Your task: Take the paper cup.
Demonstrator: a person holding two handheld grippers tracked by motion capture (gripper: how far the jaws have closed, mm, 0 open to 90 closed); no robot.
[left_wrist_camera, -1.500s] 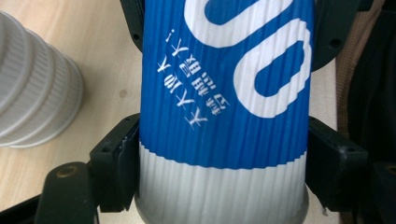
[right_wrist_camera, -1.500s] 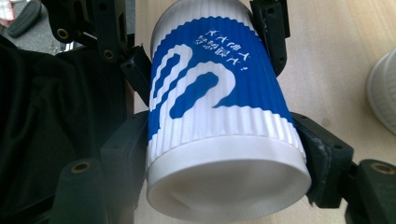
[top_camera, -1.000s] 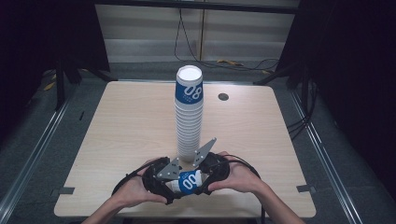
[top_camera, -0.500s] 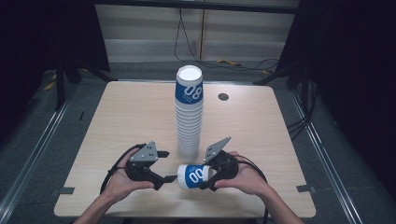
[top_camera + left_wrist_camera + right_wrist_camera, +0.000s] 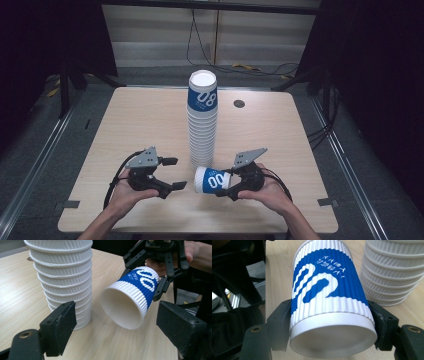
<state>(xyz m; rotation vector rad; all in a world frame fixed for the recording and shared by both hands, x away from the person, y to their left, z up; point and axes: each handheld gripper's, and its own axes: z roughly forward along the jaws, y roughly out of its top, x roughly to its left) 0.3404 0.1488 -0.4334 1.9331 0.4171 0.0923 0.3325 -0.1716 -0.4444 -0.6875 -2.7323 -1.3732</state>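
Right tool (image 5: 226, 185): jaws pinch the base end of a blue-and-white paper cup (image 5: 212, 179), one jaw on each side of the ribbed wall. The cup lies on its side, held just above the desk (image 5: 140, 115), open mouth toward nine o'clock in the high view, facing the left tool (image 5: 174, 173). Left tool: jaws spread wide, nothing between them, standing apart from the cup's mouth. A tall stack of cups (image 5: 202, 120) stands upright at twelve o'clock from the held cup, near it but not touching. A small dark round disc (image 5: 239, 103) lies on the desk at two o'clock from the stack's foot.
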